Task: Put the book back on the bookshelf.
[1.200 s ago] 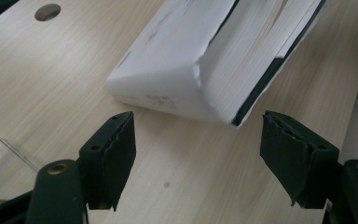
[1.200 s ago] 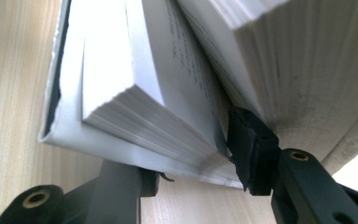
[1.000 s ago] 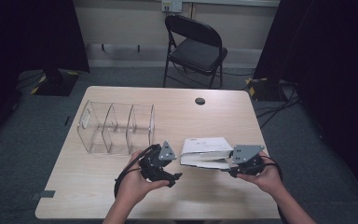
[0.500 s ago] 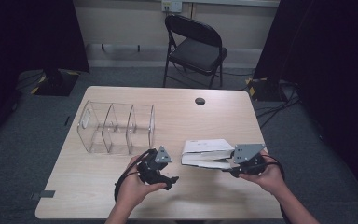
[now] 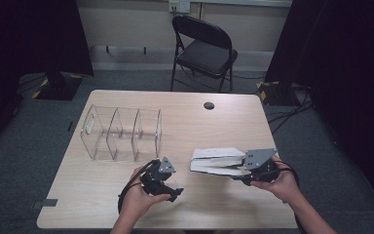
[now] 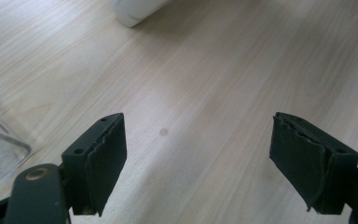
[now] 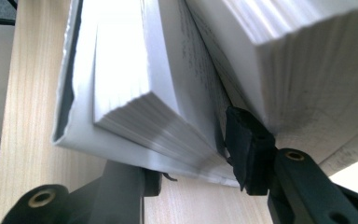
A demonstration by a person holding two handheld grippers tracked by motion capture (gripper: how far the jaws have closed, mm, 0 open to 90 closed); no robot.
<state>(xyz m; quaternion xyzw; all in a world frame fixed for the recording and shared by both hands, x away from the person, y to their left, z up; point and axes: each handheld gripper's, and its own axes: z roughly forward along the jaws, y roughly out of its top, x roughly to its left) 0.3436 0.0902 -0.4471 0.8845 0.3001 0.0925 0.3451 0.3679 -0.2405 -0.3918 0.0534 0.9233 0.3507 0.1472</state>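
From the high view we see the book [image 5: 217, 161] lying on the table [image 5: 214, 122] near its front edge, partly fanned open, with the right gripper [image 5: 250, 170] at its near-right end; the hand and grey plate hide the jaws there. The left gripper [image 5: 168, 187] sits well left of the book, in front of the clear organizer [image 5: 121, 132].

In the left gripper view our left gripper [image 6: 198, 154] stands wide apart over bare wood, holding nothing. A white rounded corner [image 6: 137, 11] is cut off at the top edge.

In the right gripper view the right gripper [image 7: 193, 161] clamps the book's [image 7: 168, 93] lower block of pages. Its print is too blurred to read.
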